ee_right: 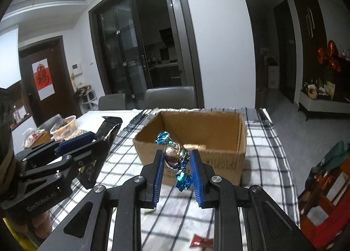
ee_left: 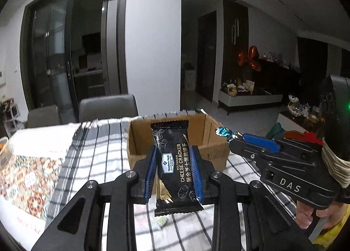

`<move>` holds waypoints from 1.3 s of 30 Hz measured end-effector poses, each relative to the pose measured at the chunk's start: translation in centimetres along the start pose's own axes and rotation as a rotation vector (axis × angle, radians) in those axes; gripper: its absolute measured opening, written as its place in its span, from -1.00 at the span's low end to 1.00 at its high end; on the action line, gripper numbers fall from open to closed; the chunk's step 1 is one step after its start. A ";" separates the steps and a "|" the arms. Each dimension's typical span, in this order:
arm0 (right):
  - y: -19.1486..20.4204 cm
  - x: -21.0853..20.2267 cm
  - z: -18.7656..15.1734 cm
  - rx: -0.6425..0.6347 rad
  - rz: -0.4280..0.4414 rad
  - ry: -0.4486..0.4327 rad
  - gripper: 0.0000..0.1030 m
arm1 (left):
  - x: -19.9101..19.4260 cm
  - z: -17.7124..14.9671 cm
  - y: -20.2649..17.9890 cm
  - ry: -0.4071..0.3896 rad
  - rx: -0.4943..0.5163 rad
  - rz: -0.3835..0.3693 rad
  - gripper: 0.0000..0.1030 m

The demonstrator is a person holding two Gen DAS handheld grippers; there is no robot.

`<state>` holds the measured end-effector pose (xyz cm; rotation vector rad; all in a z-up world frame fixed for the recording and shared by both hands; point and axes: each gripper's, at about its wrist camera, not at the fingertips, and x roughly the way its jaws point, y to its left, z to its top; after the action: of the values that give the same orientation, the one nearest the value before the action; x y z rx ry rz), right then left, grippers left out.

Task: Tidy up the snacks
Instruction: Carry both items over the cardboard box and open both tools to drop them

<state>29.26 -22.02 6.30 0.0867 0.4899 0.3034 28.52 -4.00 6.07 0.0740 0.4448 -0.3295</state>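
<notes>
My left gripper (ee_left: 174,152) is shut on a black cheese cracker packet (ee_left: 175,163) and holds it upright, just in front of the open cardboard box (ee_left: 210,141). My right gripper (ee_right: 177,156) is shut on a blue and silver foil candy (ee_right: 175,154), held in front of the same box (ee_right: 196,156). The right gripper also shows at the right of the left wrist view (ee_left: 235,138) with the candy (ee_left: 225,132) at its tip. The left gripper shows at the left of the right wrist view (ee_right: 96,139) with the packet (ee_right: 105,132).
The box stands on a black and white checked cloth (ee_right: 262,148). A red wrapped candy (ee_right: 201,241) and a pale green candy (ee_left: 161,221) lie on the cloth near me. Bowls of food (ee_right: 63,128) sit at far left. Two grey chairs (ee_left: 107,106) stand behind the table.
</notes>
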 end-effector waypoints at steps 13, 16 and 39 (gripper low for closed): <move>-1.9 3.1 4.1 0.001 -0.054 -0.015 -0.50 | 4.1 4.2 1.3 -0.017 0.036 -0.020 -0.42; -2.2 4.1 4.7 -0.002 -0.061 -0.011 -0.50 | 5.6 4.9 1.6 -0.003 0.035 -0.035 -0.42; -4.0 7.6 3.8 0.035 -0.143 0.048 -0.16 | 10.7 4.2 2.2 0.085 0.019 -0.014 0.01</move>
<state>38.55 -23.52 5.60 0.0780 0.5458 0.1573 40.12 -5.70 5.23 0.1041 0.5265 -0.3449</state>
